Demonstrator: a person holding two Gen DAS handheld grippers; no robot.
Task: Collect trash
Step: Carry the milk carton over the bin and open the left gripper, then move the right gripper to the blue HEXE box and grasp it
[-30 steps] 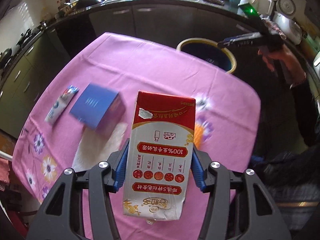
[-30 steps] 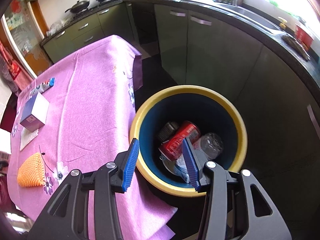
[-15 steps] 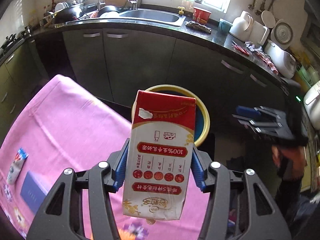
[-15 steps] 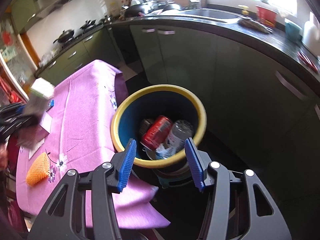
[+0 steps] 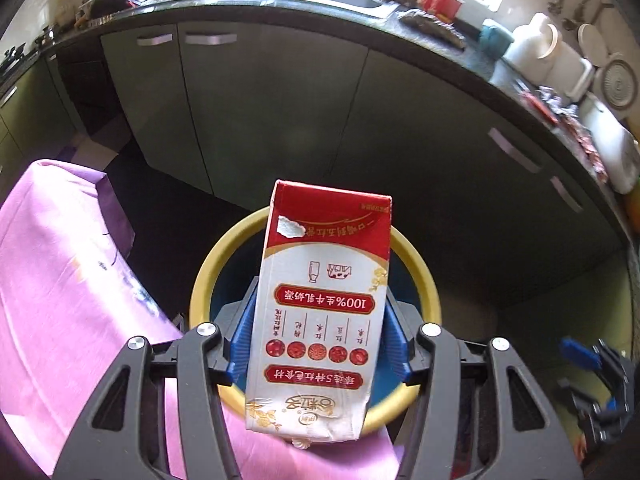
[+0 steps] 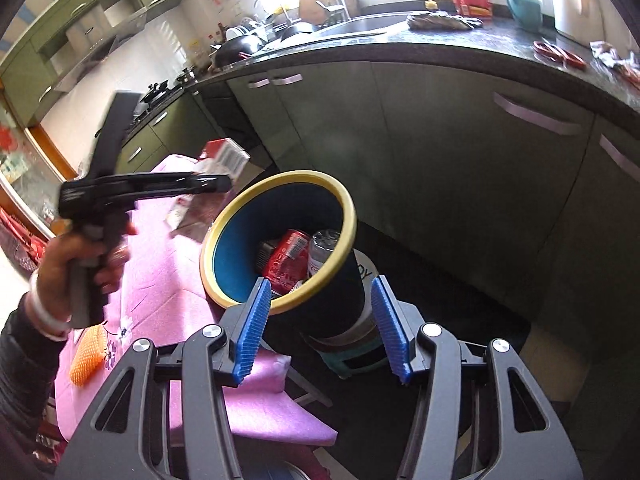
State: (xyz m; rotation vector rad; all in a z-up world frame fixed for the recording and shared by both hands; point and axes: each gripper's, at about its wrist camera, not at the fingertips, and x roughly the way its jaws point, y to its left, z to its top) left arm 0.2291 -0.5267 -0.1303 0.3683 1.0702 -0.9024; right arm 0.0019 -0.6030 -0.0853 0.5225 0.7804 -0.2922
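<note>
A red and white milk carton (image 5: 326, 248) stands upright between the blue pads of my left gripper (image 5: 320, 320), which is shut on it. The carton hangs above the yellow-rimmed blue trash bin (image 5: 208, 276) and hides most of its mouth. From the right wrist view the bin (image 6: 280, 178) holds a red can (image 6: 286, 258) and a clear bottle (image 6: 322, 246). There the left gripper (image 6: 216, 182) carries the carton (image 6: 224, 156) just left of the bin's rim, blurred. My right gripper (image 6: 320, 320) is open and empty, short of the bin; it also shows blurred (image 5: 588, 364).
The table with its pink flowered cloth (image 5: 60, 280) lies left of the bin, with an orange mesh item (image 6: 86, 356) on it. Grey-green cabinets (image 5: 280, 120) and a dark counter curve behind. The bin rests on a green stool (image 6: 352, 360). A person's hand (image 6: 68, 256) grips the left tool.
The left gripper has carried the carton from over the table to above the bin. The right gripper has drawn back from the bin, rolled, and its jaws have widened a little.
</note>
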